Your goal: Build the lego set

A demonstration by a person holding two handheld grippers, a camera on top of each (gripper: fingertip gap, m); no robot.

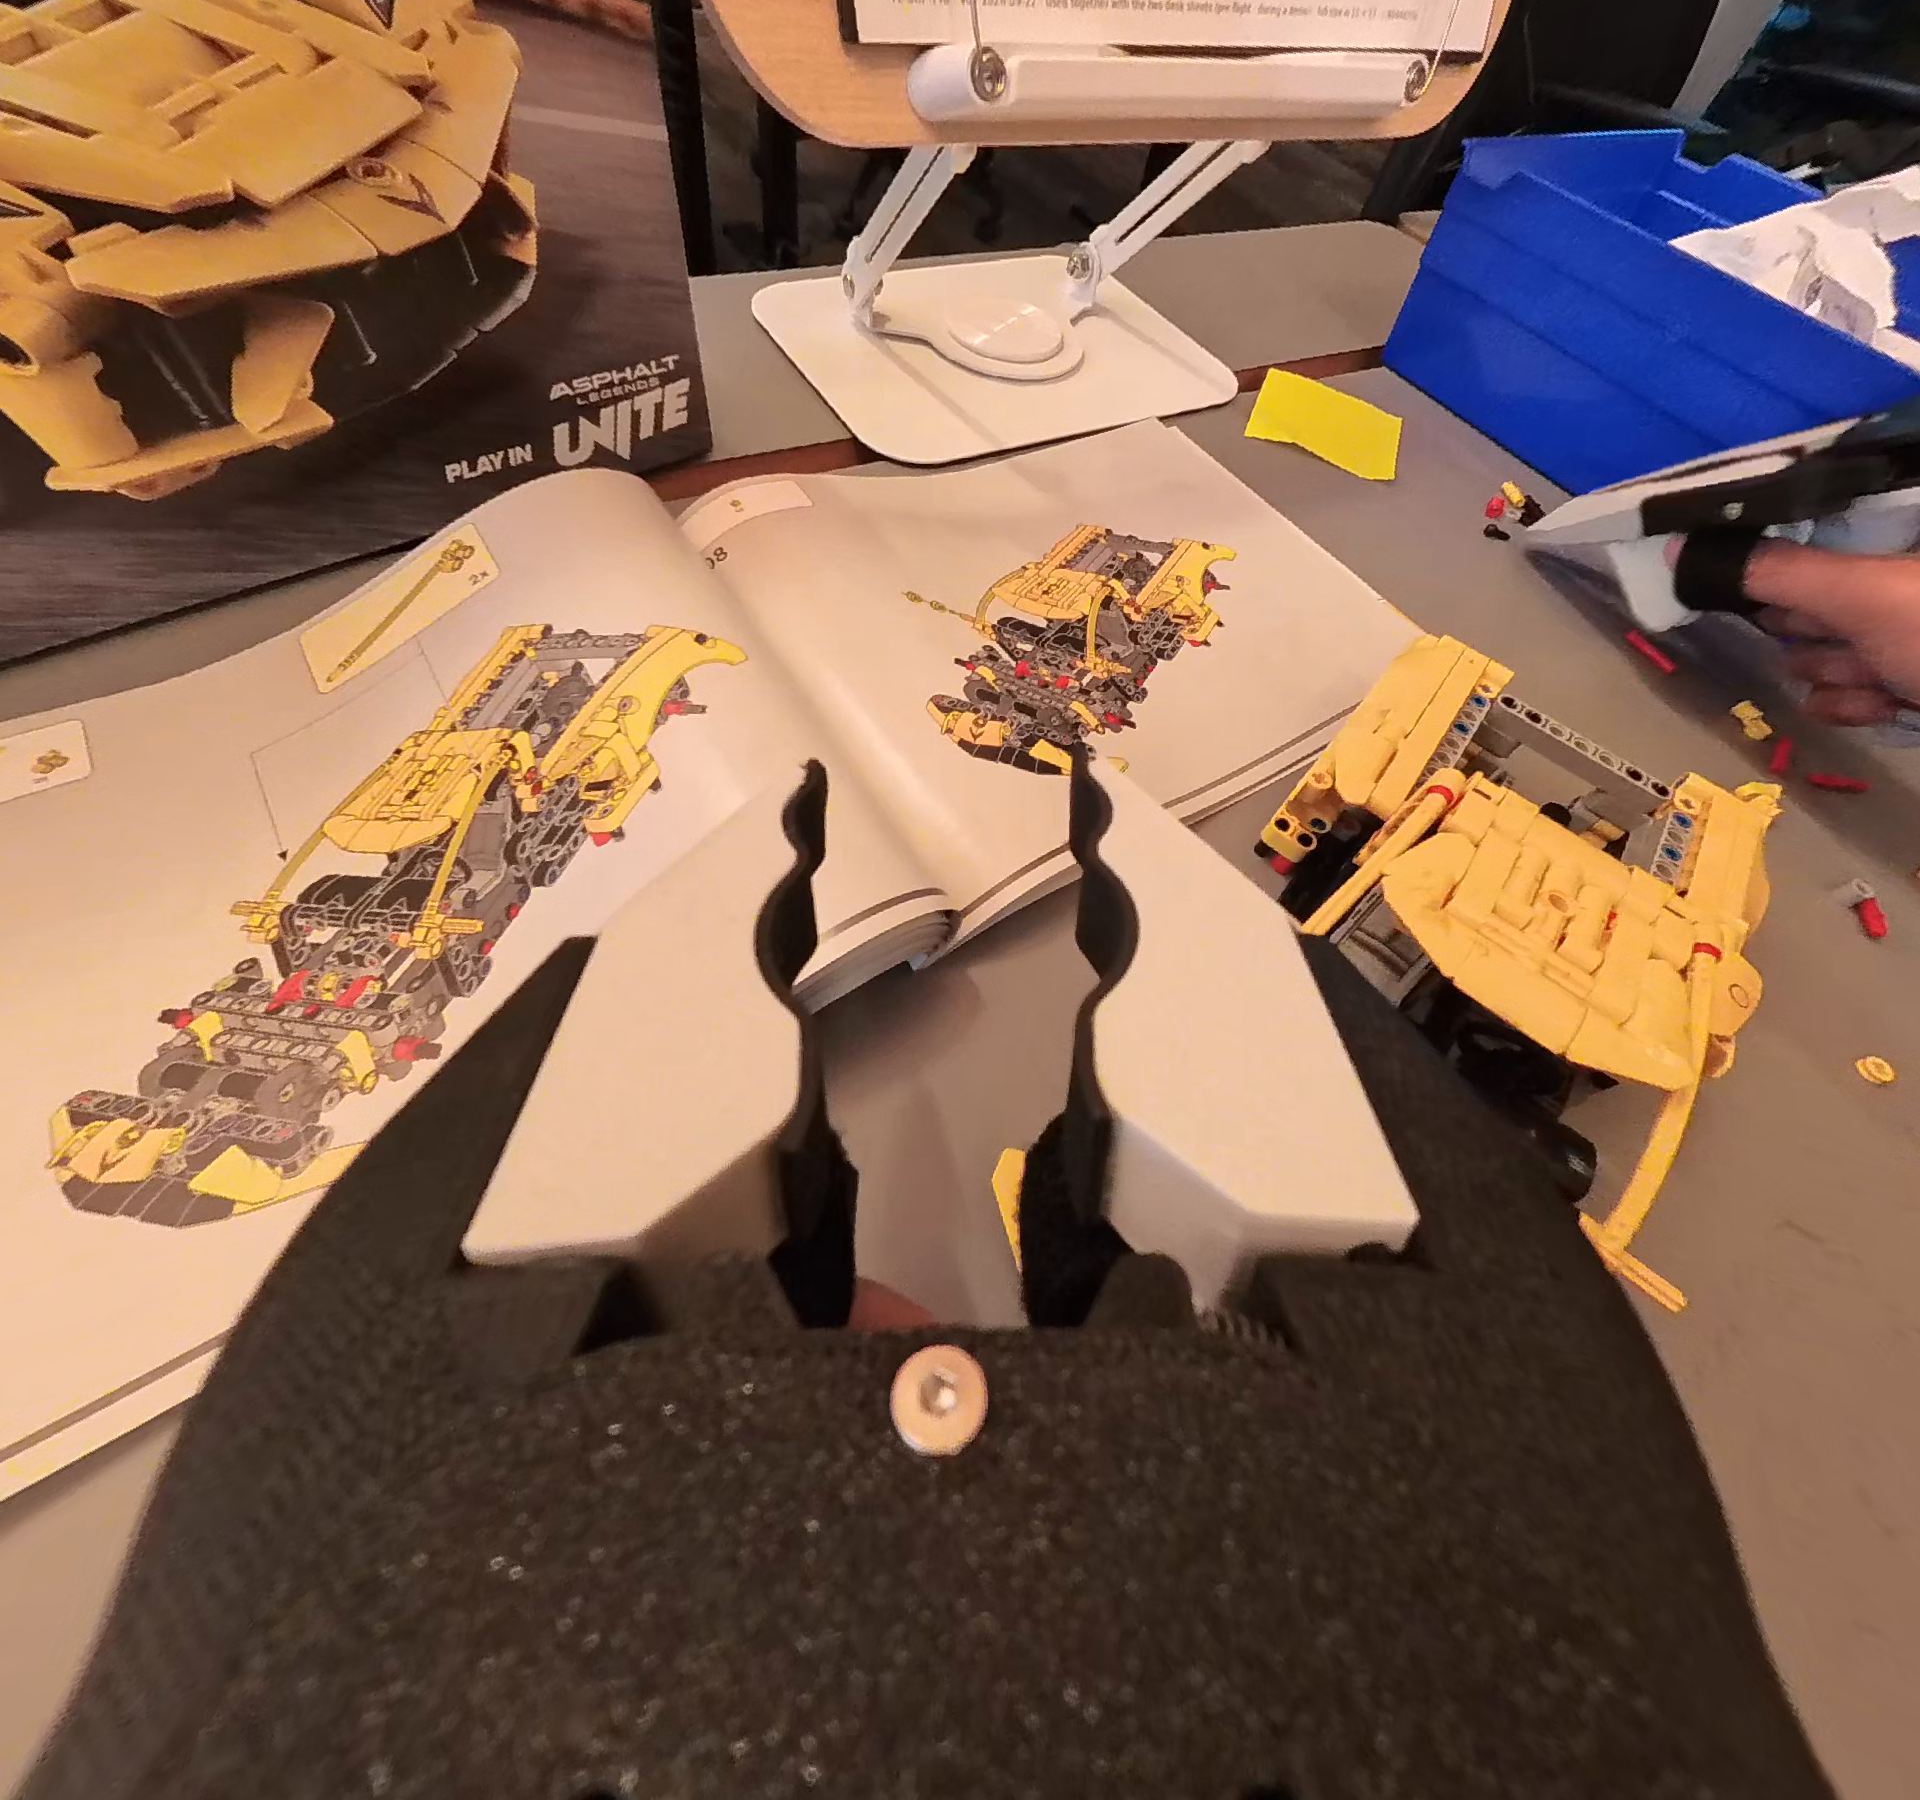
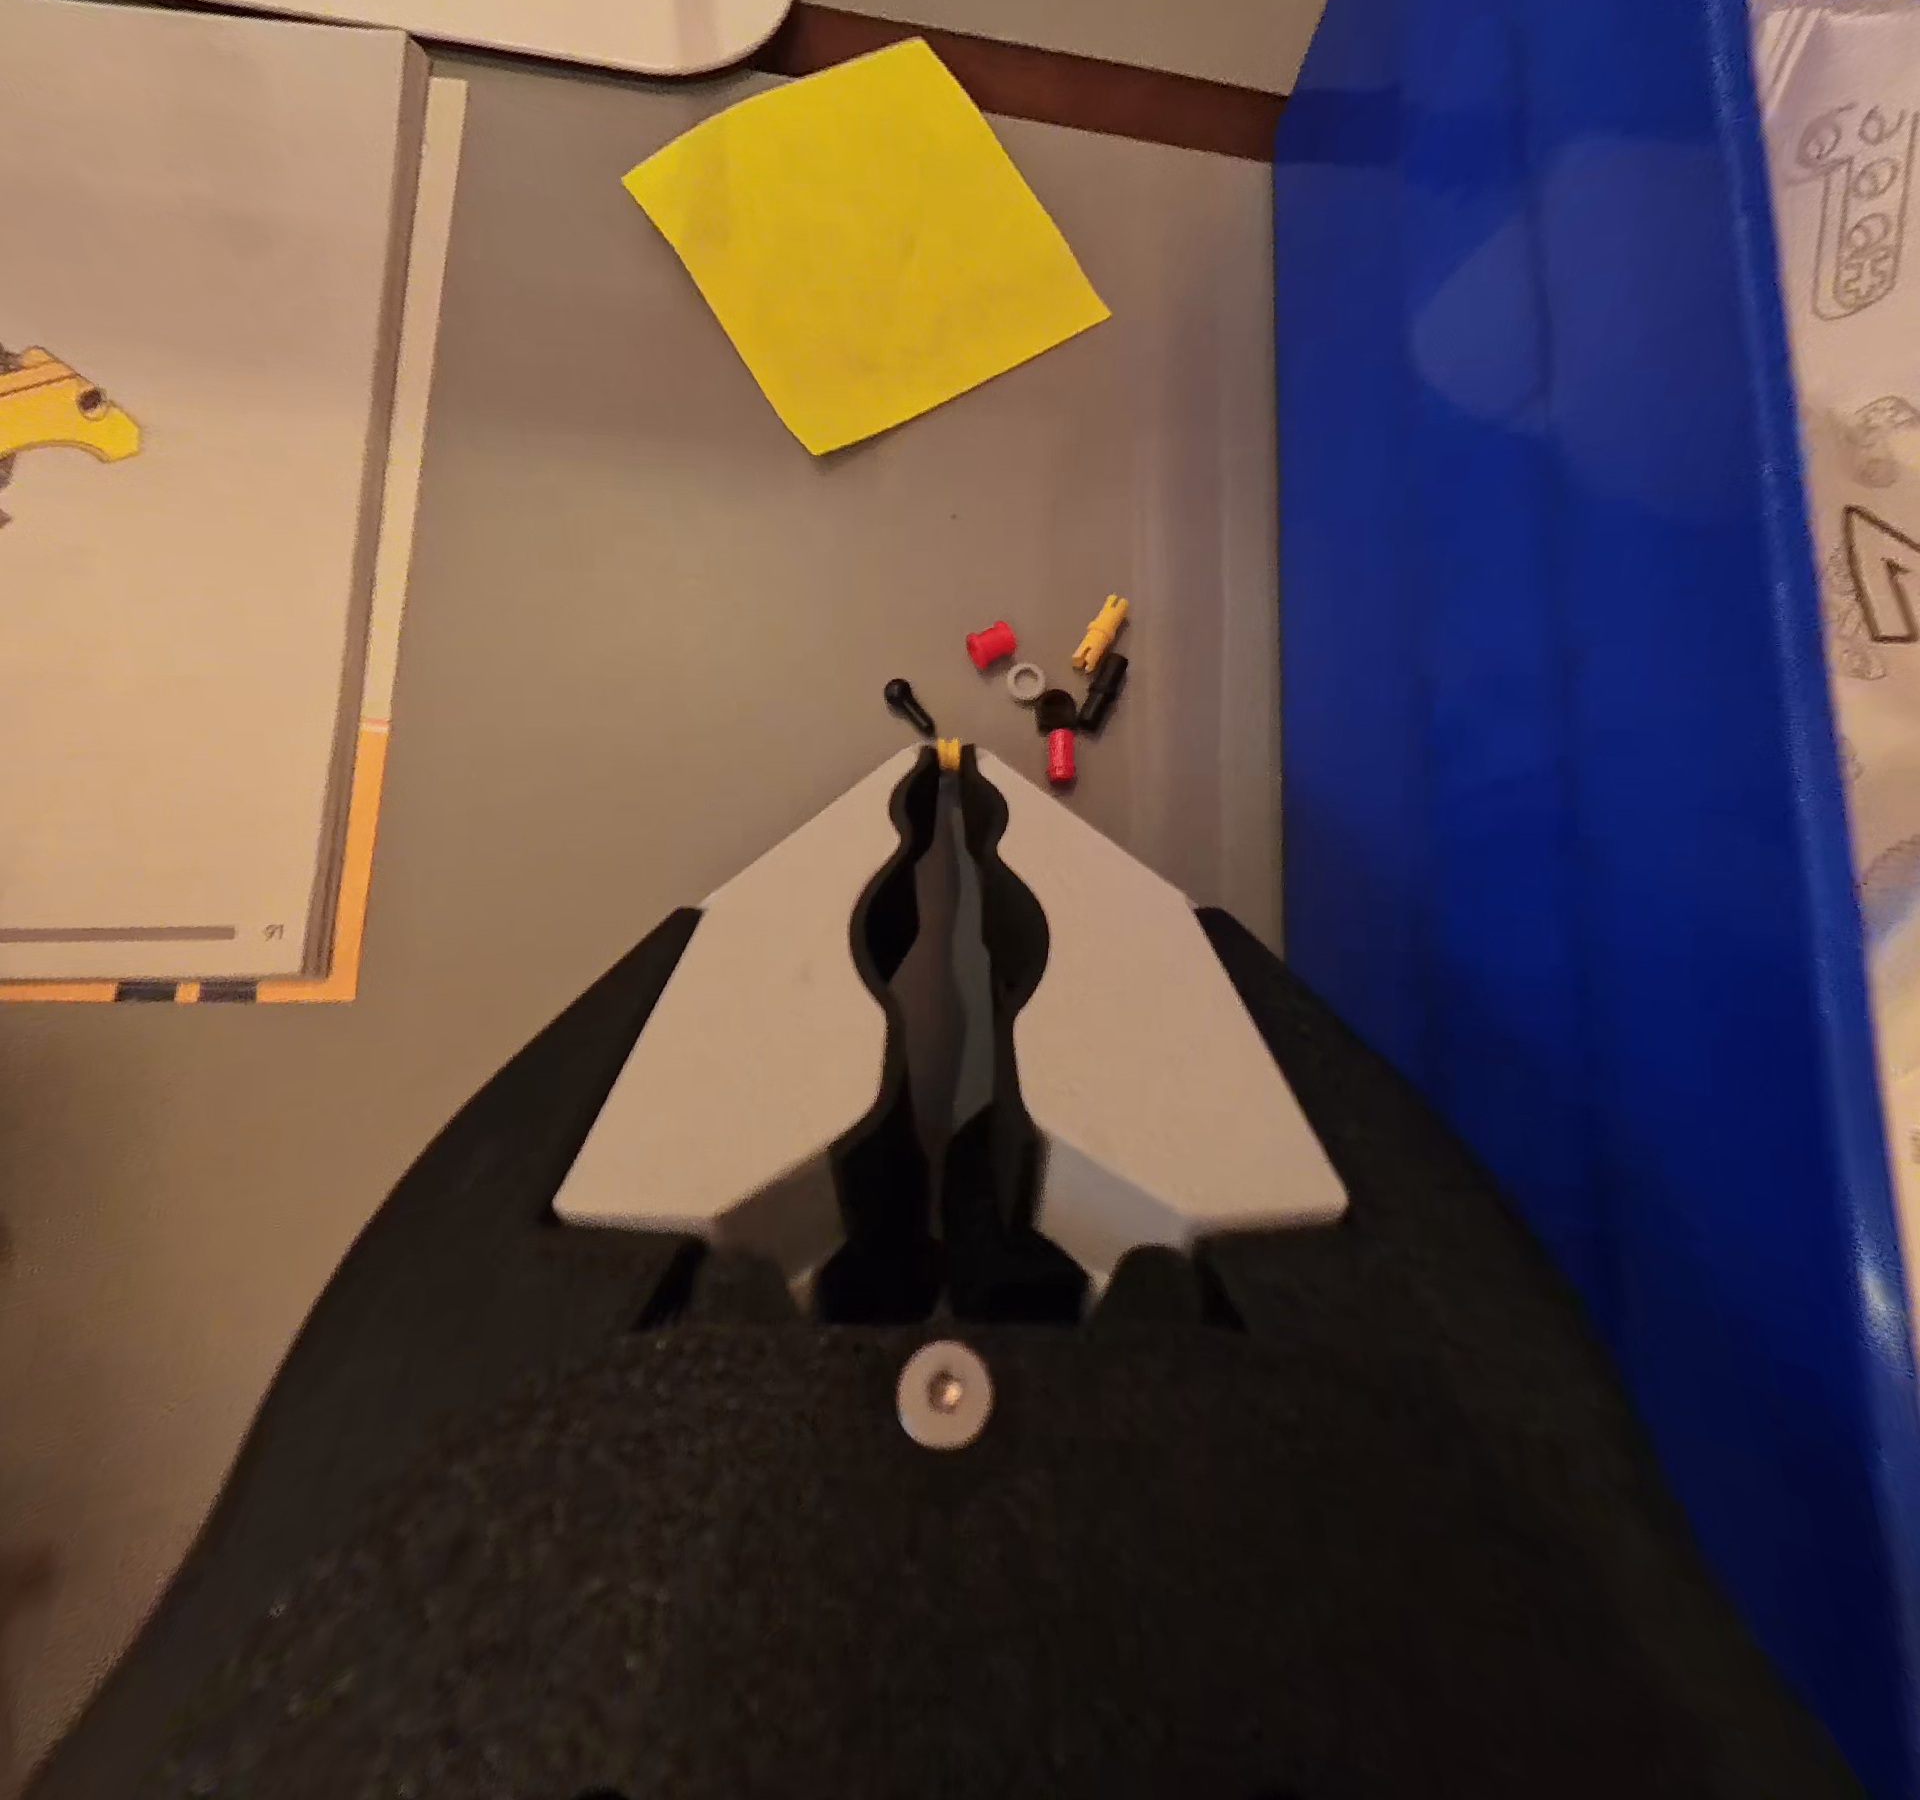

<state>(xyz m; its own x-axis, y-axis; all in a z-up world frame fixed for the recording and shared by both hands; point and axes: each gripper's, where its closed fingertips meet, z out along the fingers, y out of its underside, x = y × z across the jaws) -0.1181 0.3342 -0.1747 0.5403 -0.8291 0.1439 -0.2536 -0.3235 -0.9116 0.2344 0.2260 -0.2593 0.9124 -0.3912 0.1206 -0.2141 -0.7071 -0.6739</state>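
My right gripper (image 2: 948, 753) is shut on a small yellow lego piece (image 2: 948, 751) pinched at its very fingertips, low over the grey table beside the blue bin. Just beyond the tips lie loose pieces: a black ball pin (image 2: 906, 701), a red bush (image 2: 987, 644), a grey ring (image 2: 1027, 681), a yellow pin (image 2: 1099, 633), a black pin (image 2: 1103, 701) and a red pin (image 2: 1060, 755). My left gripper (image 1: 945, 779) is open and empty above the open instruction booklet (image 1: 582, 711). The part-built yellow lego car (image 1: 1527, 898) sits to its right. The right gripper also shows in the left wrist view (image 1: 1766, 493).
A blue bin (image 2: 1507, 607) holding paper bags stands at the right. A yellow sticky note (image 2: 862, 244) lies on the table. The set's box (image 1: 312, 192) and a white document stand (image 1: 997, 337) are at the back. Small red and yellow pieces (image 1: 1808, 774) are scattered right of the car. The left gripper's tips are roughly 40 centimetres from the right gripper's. The yellow pin (image 2: 1099, 633) lies some 4 centimetres from my right tips, 40 centimetres from my left tips. Seen from the left wrist view (image 1: 1512, 491) as well.
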